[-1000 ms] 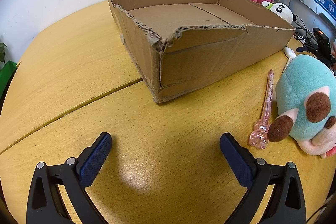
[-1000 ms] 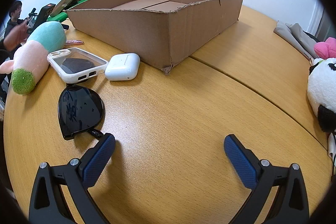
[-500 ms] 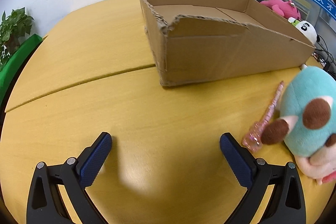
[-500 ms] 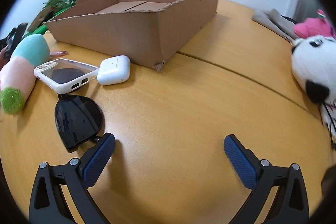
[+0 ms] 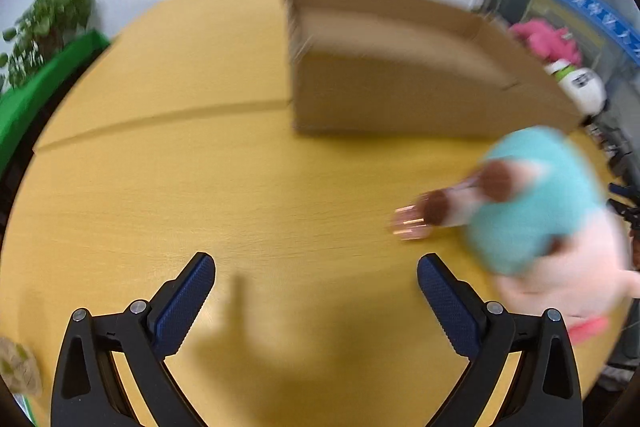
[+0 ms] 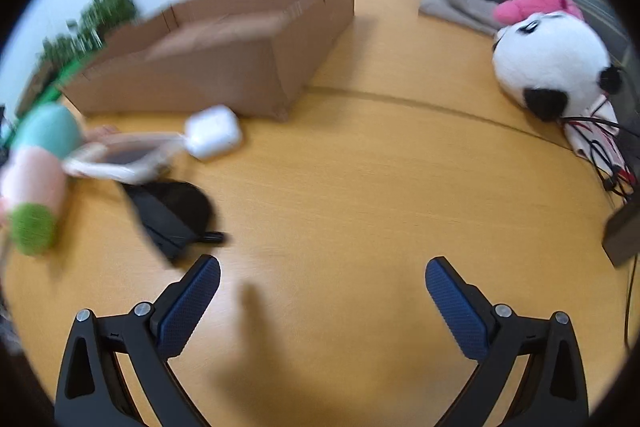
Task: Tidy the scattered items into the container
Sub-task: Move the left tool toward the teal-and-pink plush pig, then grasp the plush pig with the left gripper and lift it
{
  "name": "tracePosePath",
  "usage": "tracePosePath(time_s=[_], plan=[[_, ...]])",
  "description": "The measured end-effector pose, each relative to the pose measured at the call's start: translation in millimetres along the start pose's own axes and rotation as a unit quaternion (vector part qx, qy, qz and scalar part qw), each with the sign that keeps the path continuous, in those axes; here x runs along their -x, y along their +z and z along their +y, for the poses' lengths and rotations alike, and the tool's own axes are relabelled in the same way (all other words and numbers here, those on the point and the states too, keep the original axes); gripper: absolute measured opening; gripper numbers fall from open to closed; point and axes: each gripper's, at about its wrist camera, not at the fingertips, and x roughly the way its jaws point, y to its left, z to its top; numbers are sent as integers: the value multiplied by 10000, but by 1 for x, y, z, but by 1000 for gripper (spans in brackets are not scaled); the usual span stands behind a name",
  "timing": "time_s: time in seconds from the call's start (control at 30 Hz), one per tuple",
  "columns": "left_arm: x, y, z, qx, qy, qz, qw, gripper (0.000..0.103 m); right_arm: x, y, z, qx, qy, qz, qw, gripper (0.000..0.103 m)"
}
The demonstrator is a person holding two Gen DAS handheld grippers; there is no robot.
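Note:
Both views are motion-blurred. An open cardboard box stands on the yellow wooden table. In the left wrist view a teal-and-pink plush toy lies at the right with a pink wand beside it; my left gripper hangs open over bare table, left of them. In the right wrist view a white earbud case, a clear phone case, black sunglasses and the same plush lie at the left. My right gripper is open, just right of the sunglasses.
A panda plush and a pink plush sit at the table's right, with tangled cables and a grey cloth. Green plants stand beyond the table's left edge. Bare tabletop lies in front of both grippers.
Both cameras have swung: the box has shifted right in the left view and left in the right view. The plush now sits closer to the left gripper. Both grippers stay open.

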Motion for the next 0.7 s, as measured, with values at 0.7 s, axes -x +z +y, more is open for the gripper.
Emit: tracePosePath(time_s=[0.7], plan=[[3, 30, -113, 620, -1227, 356, 9899, 103, 22, 22, 220, 768, 1231, -48, 9894, 102]])
